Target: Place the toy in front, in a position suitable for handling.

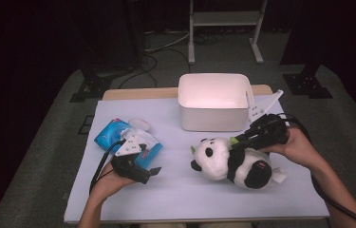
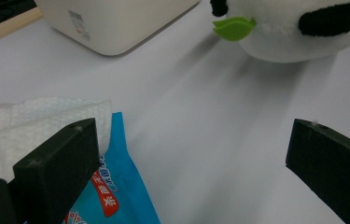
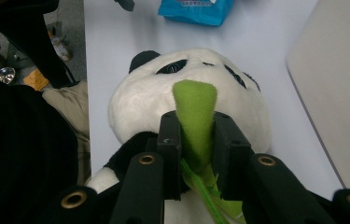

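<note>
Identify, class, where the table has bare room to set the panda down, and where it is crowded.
Bare: the front strip of the table below the panda, and the gap between the wipes pack and the panda. Crowded: between the panda and the white bin, by the right tongs.

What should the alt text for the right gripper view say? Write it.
The right gripper is shut on the green felt stalk of a plush panda lying on the white table. A blue wipes pack lies beyond, with the wall of a white bin alongside.
</note>
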`<state>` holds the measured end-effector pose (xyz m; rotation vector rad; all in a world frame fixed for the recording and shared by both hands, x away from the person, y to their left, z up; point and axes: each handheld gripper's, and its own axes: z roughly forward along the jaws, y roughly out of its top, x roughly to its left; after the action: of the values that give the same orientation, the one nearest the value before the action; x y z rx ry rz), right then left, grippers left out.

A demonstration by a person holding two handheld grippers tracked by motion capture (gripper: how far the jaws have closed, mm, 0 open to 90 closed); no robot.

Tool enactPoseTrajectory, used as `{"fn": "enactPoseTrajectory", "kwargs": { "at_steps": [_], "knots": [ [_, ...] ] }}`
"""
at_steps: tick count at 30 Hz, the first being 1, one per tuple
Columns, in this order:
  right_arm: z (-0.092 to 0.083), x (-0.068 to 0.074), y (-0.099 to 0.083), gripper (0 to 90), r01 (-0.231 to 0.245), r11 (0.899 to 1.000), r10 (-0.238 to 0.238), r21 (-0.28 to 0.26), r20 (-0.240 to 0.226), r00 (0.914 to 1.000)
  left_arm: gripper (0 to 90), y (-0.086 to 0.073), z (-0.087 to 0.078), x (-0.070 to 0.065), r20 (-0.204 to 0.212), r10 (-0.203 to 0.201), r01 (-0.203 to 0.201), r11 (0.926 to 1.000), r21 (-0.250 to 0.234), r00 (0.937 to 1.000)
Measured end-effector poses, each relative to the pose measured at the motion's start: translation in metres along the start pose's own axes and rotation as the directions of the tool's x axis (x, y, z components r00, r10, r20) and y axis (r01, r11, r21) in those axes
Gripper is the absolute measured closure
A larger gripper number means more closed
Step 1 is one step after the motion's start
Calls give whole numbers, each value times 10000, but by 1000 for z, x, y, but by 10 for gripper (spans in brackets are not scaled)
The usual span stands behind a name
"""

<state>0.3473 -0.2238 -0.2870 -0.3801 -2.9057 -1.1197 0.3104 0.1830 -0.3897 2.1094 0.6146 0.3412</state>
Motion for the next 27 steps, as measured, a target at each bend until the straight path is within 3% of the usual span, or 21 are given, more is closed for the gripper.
{"fn": "enactPoseTrajectory", "kwargs": {
  "at_steps": [17, 21, 27],
  "knots": [
    [42, -6, 41, 739, 903, 9959, -889, 112, -920, 9918, 22, -1, -4, 3, -76, -102, 101, 9999, -65, 9999],
    [53, -8, 40, 737, 977, 9950, -947, 220, -1129, 9891, 21, -2, -4, 3, -69, -115, 114, 9999, -66, 9999],
    [76, -7, 22, 729, 864, 9925, -730, 861, -1487, 9862, 22, -1, -4, 3, -77, -101, 101, 9999, -36, 9999]
  ]
}}
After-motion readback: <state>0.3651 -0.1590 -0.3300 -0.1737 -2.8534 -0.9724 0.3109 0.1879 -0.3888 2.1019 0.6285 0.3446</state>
